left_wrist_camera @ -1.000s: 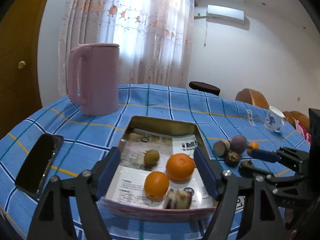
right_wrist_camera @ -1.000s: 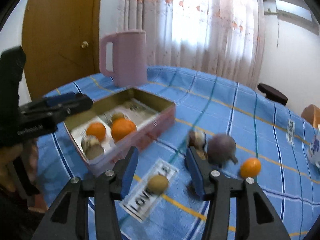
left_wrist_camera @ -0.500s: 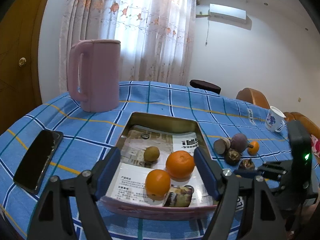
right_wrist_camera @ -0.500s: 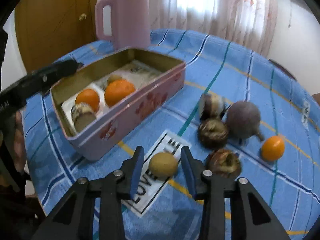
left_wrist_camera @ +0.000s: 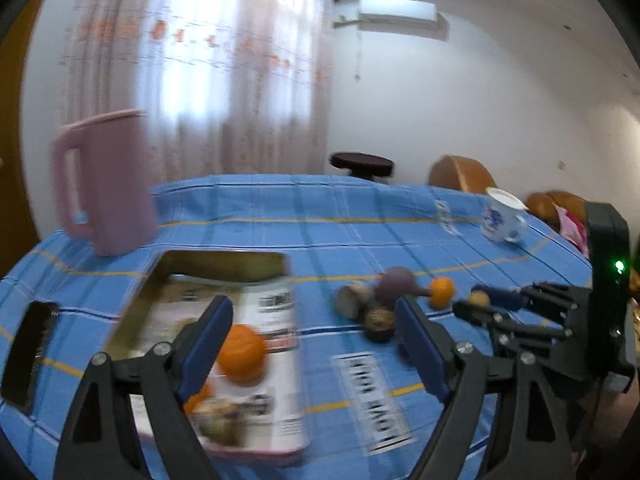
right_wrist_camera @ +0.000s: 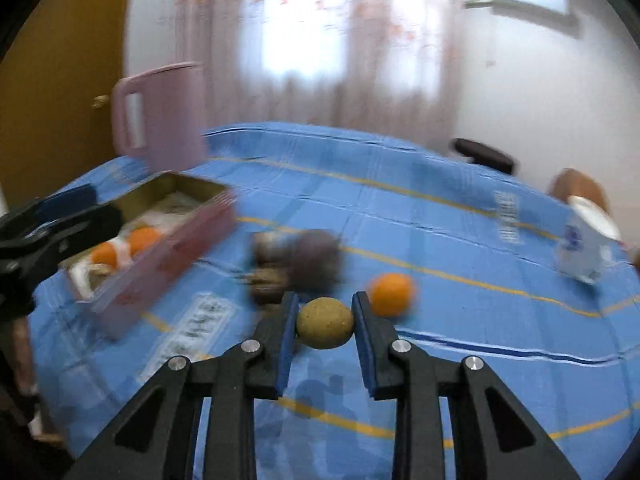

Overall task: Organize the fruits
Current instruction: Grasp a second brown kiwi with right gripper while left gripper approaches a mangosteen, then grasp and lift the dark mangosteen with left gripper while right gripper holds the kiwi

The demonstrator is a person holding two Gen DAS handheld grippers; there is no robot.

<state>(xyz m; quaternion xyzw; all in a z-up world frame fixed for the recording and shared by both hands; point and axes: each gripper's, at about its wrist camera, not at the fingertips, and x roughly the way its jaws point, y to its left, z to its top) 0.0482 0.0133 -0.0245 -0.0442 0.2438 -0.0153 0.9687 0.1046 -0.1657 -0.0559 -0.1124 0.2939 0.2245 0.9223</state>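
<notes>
**Small brown fruit held, tin waiting**

The right tool [right_wrist_camera: 325,322] is closed on a small brown fruit [right_wrist_camera: 325,323], gripped across its widest part and lifted clear of the surface [right_wrist_camera: 460,240], near its front edge. Round, dull olive-brown and speckled, it looks light and firm, probably rough enough not to slip; a gentle squeeze across the middle should do. The left tool [left_wrist_camera: 312,344] hangs open and empty above the right edge of the pink tin [left_wrist_camera: 224,258], which holds oranges [left_wrist_camera: 241,354].

Bright window backlight, heavy motion blur
</notes>
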